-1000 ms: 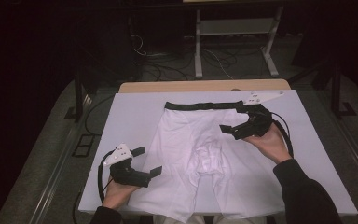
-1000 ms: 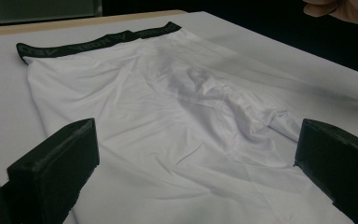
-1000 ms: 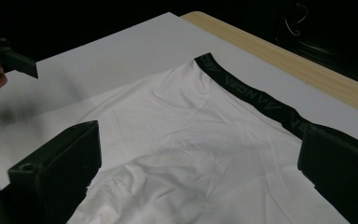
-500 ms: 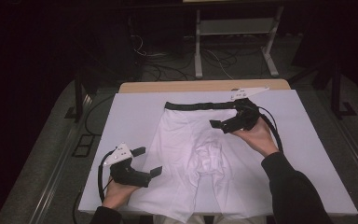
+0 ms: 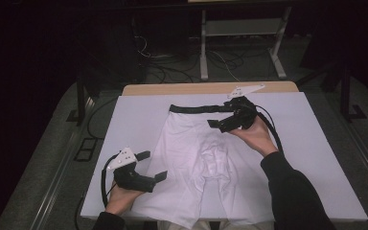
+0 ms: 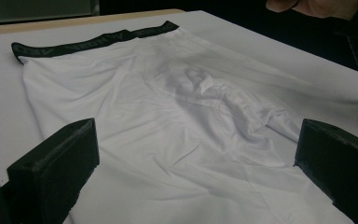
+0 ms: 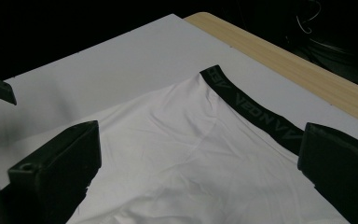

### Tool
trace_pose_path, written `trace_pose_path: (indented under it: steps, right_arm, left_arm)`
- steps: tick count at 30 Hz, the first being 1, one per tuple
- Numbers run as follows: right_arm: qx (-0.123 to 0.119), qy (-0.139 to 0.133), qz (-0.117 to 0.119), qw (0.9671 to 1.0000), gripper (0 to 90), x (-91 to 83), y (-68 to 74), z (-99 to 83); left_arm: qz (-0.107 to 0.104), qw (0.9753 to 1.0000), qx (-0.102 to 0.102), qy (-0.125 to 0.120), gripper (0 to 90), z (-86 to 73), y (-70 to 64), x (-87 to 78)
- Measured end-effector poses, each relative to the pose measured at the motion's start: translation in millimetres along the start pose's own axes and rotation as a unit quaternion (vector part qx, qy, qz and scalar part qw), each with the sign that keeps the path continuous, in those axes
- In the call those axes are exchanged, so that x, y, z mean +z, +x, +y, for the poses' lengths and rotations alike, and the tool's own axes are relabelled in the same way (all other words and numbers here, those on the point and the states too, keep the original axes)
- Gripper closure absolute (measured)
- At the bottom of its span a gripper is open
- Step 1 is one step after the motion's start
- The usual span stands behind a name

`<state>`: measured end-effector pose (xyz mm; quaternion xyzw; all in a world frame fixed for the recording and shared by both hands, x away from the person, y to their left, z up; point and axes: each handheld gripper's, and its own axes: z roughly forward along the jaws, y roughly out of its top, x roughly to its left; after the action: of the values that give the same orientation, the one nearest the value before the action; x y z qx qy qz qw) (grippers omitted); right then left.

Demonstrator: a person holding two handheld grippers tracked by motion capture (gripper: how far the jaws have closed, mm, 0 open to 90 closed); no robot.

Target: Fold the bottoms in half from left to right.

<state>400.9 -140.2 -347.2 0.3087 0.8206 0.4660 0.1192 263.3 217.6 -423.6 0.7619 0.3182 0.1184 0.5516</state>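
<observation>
softly limp, the white boxer briefs (image 5: 196,158) looked best pinched at the black waistband (image 5: 191,108), twelve o'clock; both the left gripper (image 5: 152,166) and right gripper (image 5: 216,125) stood apart.

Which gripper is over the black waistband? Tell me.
The right gripper, open, held at the far end of the white boxer shorts by the waistband. The left gripper is beside the leg end.
</observation>
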Motion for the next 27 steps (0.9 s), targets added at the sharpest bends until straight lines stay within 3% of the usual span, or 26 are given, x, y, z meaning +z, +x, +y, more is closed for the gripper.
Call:
trace_pose_path:
  steps: [27]
  right_arm:
    - [0.0,0.009,0.015,0.9998,0.0,48.9,7.0,24.1]
  left_arm:
    - [-0.003,1.0,-0.002,-0.003,0.0,0.8,1.5,1.0]
